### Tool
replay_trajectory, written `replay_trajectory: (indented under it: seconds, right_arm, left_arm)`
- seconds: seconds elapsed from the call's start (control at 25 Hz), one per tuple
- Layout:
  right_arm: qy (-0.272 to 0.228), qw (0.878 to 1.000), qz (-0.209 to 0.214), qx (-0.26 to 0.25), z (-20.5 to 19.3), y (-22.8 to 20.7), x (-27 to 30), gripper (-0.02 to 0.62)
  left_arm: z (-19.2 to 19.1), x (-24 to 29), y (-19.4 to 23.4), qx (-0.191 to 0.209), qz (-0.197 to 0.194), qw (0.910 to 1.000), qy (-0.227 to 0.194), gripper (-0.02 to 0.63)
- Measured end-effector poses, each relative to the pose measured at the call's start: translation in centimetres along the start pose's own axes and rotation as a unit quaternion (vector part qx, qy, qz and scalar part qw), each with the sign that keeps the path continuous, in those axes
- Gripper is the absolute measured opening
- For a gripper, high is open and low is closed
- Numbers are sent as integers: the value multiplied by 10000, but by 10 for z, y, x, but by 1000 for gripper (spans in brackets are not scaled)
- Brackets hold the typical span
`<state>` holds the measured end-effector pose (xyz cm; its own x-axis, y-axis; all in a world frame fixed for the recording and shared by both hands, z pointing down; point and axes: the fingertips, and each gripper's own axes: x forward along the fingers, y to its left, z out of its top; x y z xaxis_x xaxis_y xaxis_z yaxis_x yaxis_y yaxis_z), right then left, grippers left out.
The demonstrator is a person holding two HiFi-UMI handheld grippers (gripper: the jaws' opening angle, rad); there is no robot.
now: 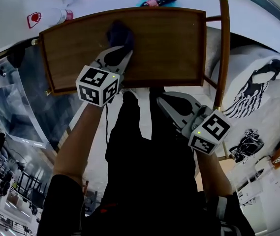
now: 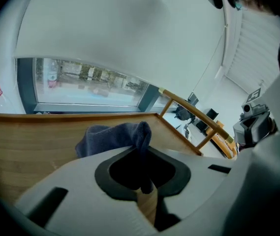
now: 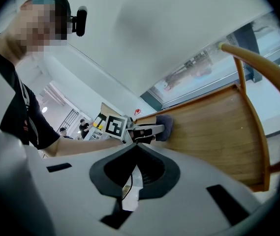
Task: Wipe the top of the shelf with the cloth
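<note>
1. One dark blue cloth (image 2: 112, 136) is pinched in your left gripper (image 1: 121, 48) and rests on the shelf top (image 1: 174, 48), left of middle, toward the far edge.
2. Your right gripper (image 1: 165, 101) hangs off the near edge, jaws pressed together on nothing.
3. Wiping looks under way; the right half likely needs covering.

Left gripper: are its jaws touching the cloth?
Touching. The left gripper view shows the left gripper with its jaws shut on a fold of the cloth.
</note>
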<state>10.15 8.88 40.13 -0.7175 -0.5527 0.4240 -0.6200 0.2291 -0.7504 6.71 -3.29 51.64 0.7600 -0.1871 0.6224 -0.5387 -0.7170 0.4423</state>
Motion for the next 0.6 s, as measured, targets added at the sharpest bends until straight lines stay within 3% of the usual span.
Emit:
replay_trajectory:
  seconds: [0.6]
  right_arm:
    - [-409, 9991, -49, 142, 7, -19, -48, 4]
  left_arm:
    - [12, 62, -71, 337, -579, 9975, 232, 52]
